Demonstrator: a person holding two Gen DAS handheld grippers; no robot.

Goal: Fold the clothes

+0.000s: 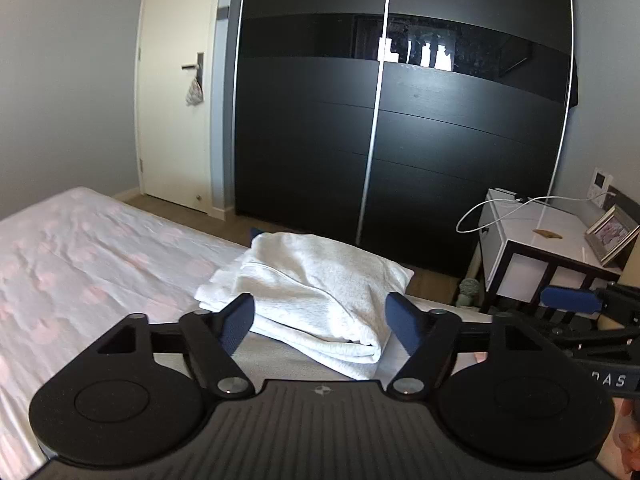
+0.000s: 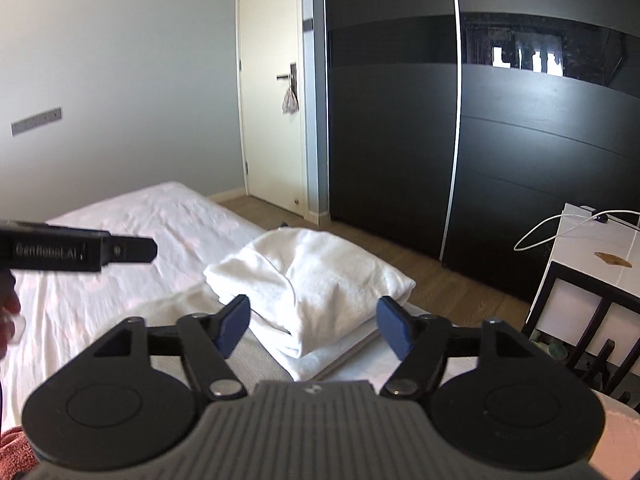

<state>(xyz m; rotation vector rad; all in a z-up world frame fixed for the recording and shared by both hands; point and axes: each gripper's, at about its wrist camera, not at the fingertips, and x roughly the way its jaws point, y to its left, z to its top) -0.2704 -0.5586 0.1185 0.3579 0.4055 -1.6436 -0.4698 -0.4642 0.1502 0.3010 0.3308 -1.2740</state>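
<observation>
Left wrist view showed the left tongs (image 1: 320, 316) spread wide with nothing between the blue pads, held above the near edge of the bed (image 1: 80, 248). Beyond the tips lay the folded white clothes (image 1: 316, 280), a thick stack resting on the bed's pale pink-patterned sheet, near the corner closest to the wardrobe (image 1: 400, 140). The stack's folded edge faced the camera, and no pad touched it. At the right edge of this view the right tongs (image 1: 572, 300) reached in, one blue pad showing, apart from the stack.

Right wrist view gave the same stack (image 2: 316, 284) from a little further right, again lying on the bed (image 2: 120, 280) and clear of the right tongs (image 2: 314, 326), whose jaws also stood wide and empty. The left tongs (image 2: 132, 250) crossed the left side of this picture above the sheet, with part of a hand (image 2: 10, 308) below them.

A white door (image 1: 176, 100) stood behind the bed, something small hanging from its handle. A white nightstand (image 1: 532, 252) to the right carried a looped white cable (image 1: 500, 212) and a picture frame (image 1: 612, 236).
</observation>
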